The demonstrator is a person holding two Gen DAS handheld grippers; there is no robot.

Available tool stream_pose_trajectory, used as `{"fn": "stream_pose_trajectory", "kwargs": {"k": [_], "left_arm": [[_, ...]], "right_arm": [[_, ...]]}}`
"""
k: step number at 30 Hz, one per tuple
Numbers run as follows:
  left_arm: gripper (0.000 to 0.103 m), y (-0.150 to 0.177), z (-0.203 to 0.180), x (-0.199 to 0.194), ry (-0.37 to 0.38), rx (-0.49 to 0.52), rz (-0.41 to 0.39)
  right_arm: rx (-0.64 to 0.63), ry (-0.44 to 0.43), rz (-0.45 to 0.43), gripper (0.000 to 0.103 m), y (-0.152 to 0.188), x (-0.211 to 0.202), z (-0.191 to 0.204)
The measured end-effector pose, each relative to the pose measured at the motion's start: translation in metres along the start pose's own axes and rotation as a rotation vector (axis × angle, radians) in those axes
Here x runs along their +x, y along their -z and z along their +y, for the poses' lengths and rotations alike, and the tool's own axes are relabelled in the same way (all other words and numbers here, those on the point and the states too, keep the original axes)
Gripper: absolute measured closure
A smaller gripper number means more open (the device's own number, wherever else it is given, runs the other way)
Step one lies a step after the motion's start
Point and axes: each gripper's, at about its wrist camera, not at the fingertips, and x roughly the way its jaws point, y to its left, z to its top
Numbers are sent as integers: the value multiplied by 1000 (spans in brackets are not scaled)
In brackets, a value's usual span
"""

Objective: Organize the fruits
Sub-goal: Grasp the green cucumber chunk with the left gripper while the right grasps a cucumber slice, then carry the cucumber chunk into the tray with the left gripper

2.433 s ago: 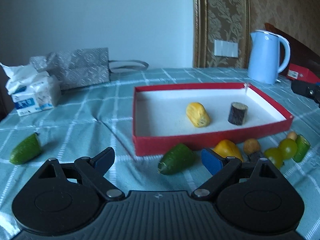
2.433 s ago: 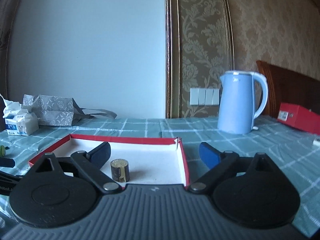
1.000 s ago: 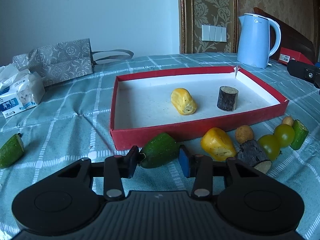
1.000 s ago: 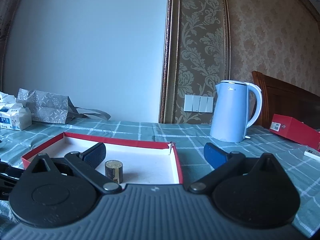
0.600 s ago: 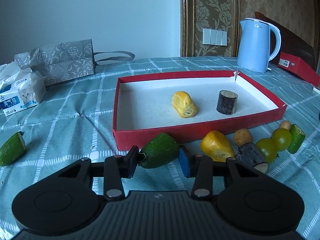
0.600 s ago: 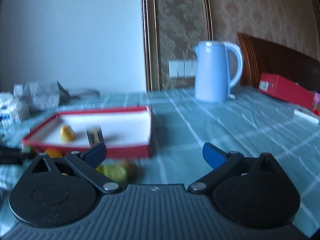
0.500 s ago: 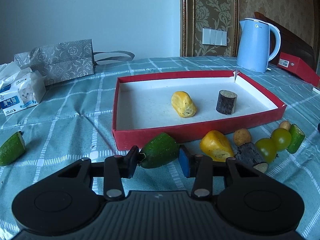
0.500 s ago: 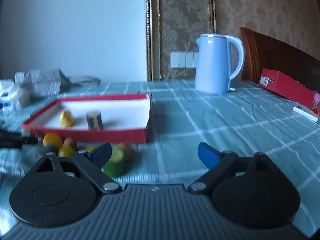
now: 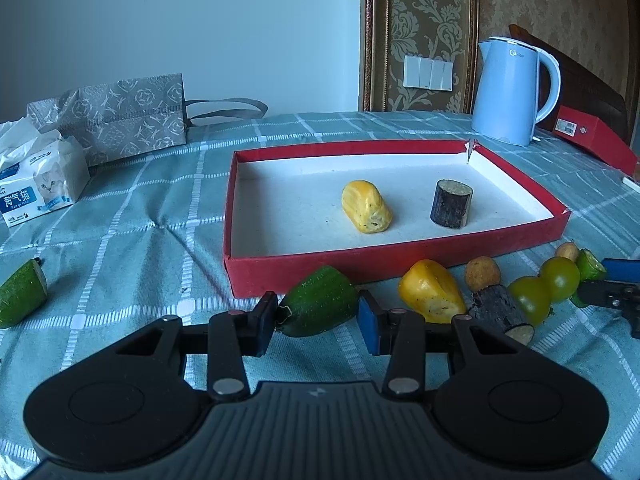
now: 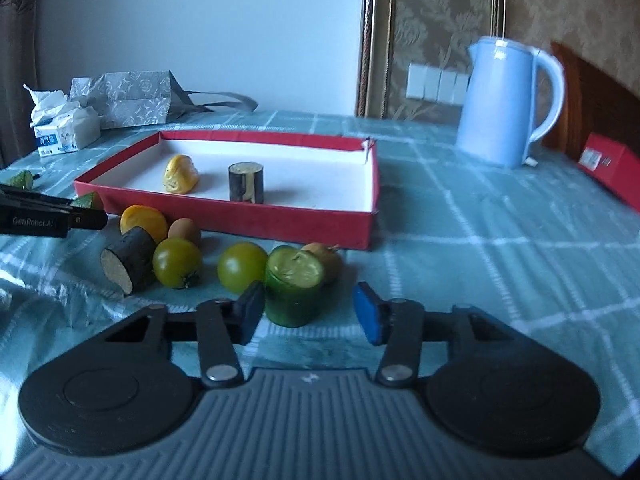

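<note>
Pinching a green stub (image 9: 318,306) between both pads of the left claw (image 9: 318,322), close to the near edge of the desk (image 9: 120,240) and just in front of the red tray's (image 9: 400,266) front wall. Cannot tell whether lifted or resting on the cloth.

Inside the tray, mid-floor: a yellow chunk (image 9: 366,207) lying on its side and, to its right and apart from it, a dark stump (image 9: 451,209) standing upright.

Along the tray's front wall toward the desk's right edge, a loose row: another yellow piece (image 9: 430,296), a small brown ball (image 9: 482,274), a dark log (image 9: 500,314) lying down, two green tomatoes (image 9: 528,300) side by side.

Closing just now with the right claw (image 10: 308,312) around a green cylinder (image 10: 294,292) standing on end beside those tomatoes: left pad at or against its side, right pad clear of it with a visible gap, so part spread and not gripping.

Near the left edge, a green half (image 9: 20,298) alone. Toward the far left corner, a tissue pack (image 9: 40,184) and a grey bag (image 9: 120,120); toward the far right corner, a blue kettle (image 9: 512,92) and a small red box (image 9: 592,136).
</note>
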Motion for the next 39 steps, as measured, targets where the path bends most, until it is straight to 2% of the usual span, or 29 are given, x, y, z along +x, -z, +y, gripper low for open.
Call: {"fn": "stream_pose_trajectory", "kwargs": {"k": [1,5,9,13,24,31,35,39], "left_arm": [[61,0,0,0,1,0,0],[61,0,-1,1,2,5,2],[61,1,-2,1,1,7,3],[61,1,-1,1,1,2,-2],[61,1,2,1,0,-12,3],[61,0,3,0,-44,-30,1],[61,0,5,-5,-46,-56,-12],[61,-1,2,-13,-84,-69,-42]], "right_arm": [[6,-8,5,58,-2,3,1],[7,-29,29,71,-7,15,4],[-8,-18,34,71,-6,17,8],[53,-43,27,72,-6,16,0],[185,-75,-99,72,-10,0,-16],[209,-83,-88,72,-9,4,-18],[206,-86,-85,72,-7,5,-16],[200,-80,-105,72,-6,1,-15]]}}
